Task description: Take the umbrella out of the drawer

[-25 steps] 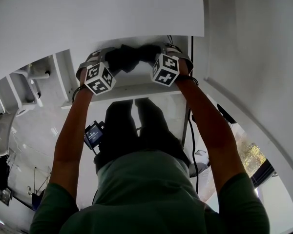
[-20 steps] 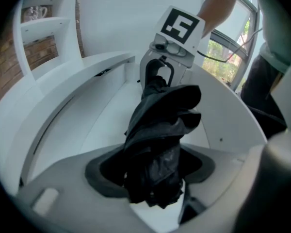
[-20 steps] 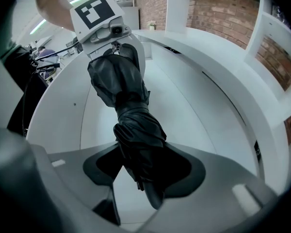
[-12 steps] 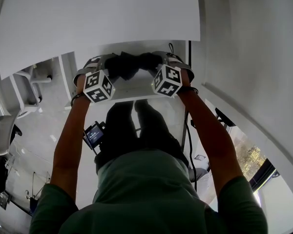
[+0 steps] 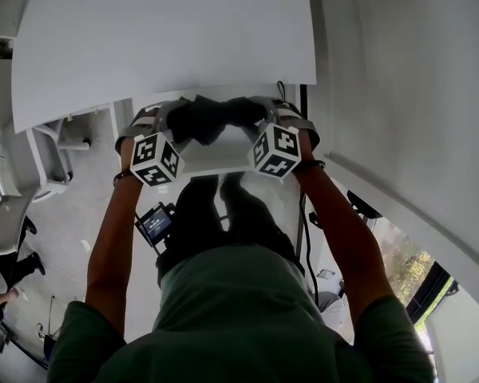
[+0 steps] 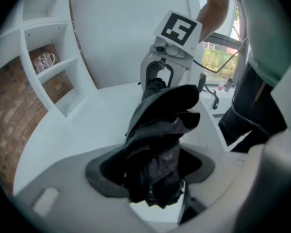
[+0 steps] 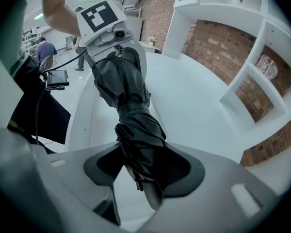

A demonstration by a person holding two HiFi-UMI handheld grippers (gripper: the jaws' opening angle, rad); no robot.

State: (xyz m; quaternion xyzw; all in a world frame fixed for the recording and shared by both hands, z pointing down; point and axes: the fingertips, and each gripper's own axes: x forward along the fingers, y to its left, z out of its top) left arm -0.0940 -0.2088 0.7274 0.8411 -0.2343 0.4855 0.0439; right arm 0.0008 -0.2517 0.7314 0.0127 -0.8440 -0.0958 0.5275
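Note:
A folded black umbrella (image 5: 211, 118) hangs crosswise between my two grippers, above the open white drawer (image 5: 215, 156) under the table edge. My left gripper (image 5: 172, 118) grips its left end, my right gripper (image 5: 263, 112) its right end. In the left gripper view the crumpled fabric (image 6: 160, 130) fills the jaws of the left gripper (image 6: 155, 188), with the right gripper (image 6: 157, 79) at the far end. In the right gripper view the strapped bundle (image 7: 131, 106) runs from the right gripper (image 7: 140, 174) to the left gripper (image 7: 119, 52). Both pairs of jaws have just been closing on the umbrella.
The white tabletop (image 5: 168, 38) lies just beyond the grippers. A white wall (image 5: 399, 94) stands at the right. White chairs (image 5: 4, 222) are at the left. A brick wall carries white shelves with glassware (image 6: 43, 62). A cable (image 5: 306, 214) hangs beside the drawer.
Both grippers have lifted together with the umbrella held between them, rising away from the drawer toward the level of the table edge.

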